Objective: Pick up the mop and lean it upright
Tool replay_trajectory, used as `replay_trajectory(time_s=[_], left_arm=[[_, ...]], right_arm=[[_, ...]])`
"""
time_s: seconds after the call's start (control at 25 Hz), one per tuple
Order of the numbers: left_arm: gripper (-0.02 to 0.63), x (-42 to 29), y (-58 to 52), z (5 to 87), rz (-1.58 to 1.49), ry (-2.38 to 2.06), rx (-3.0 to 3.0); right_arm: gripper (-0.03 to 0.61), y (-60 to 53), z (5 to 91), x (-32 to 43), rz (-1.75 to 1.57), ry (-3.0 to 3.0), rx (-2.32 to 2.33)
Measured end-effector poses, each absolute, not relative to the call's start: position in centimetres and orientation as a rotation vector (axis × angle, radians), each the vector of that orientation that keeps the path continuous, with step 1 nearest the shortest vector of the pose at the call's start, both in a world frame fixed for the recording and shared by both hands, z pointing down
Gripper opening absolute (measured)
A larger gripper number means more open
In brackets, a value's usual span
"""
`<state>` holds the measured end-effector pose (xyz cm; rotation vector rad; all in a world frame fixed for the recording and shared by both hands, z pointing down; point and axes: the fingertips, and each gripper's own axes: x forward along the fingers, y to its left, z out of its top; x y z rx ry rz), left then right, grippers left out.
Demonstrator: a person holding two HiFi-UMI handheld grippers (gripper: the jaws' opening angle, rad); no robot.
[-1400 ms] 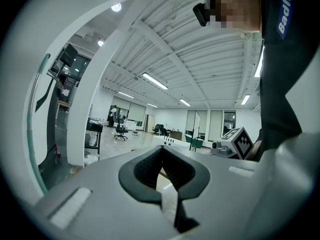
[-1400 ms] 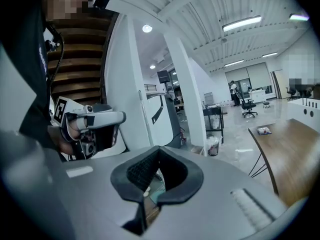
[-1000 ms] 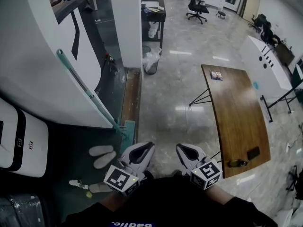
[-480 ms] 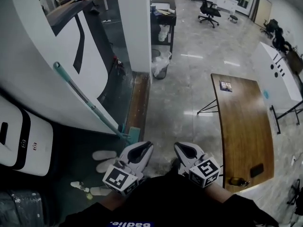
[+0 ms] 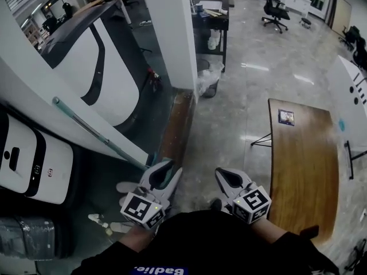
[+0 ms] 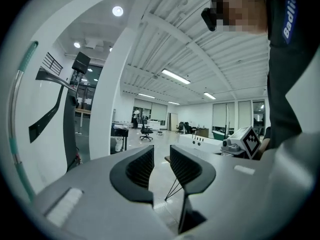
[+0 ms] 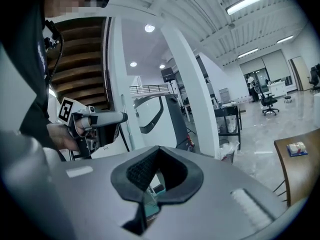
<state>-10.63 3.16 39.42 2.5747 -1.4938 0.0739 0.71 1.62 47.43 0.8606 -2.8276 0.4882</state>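
Note:
The mop point(image 5: 94, 133) has a long teal handle and leans against the white wall at the left of the head view, its head down on the floor by my left gripper. My left gripper point(image 5: 164, 169) hangs low, just right of the mop's foot. Its jaws are opening, with a narrow gap and nothing between them point(image 6: 161, 156). The handle point(image 6: 14, 134) curves up the left edge of the left gripper view. My right gripper point(image 5: 225, 177) sits beside it, jaws shut and empty point(image 7: 157, 151). A teal piece point(image 7: 151, 198) shows below its pads.
A wooden table point(image 5: 301, 159) stands on the right. A white pillar point(image 5: 175, 33) rises ahead, with a bagged bin point(image 5: 209, 85) and a dark cart point(image 5: 209, 16) behind it. Slippers point(image 5: 129, 187) lie on the floor near a white appliance point(image 5: 28, 159) at the left.
The head view has swung so the wall and mop sit further left and the table further right. The left gripper's jaws have parted slightly. The mop still leans on the wall.

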Motion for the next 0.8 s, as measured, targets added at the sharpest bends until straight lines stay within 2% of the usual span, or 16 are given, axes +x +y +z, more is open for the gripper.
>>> replay_trajectory(time_s=[0.32,0.8], left_arm=[[0.158,-15.6,1.2,40.6,0.152,-1.723,2.373],[0.198,-32.7,1.9,47.2,0.13,-2.061,1.969]], right_arm=[[0.005,-1.1,48.4,0.1,0.572,-2.837,0.745],[0.006,-4.5,47.0,-2.9,0.468,-2.801,0.751]])
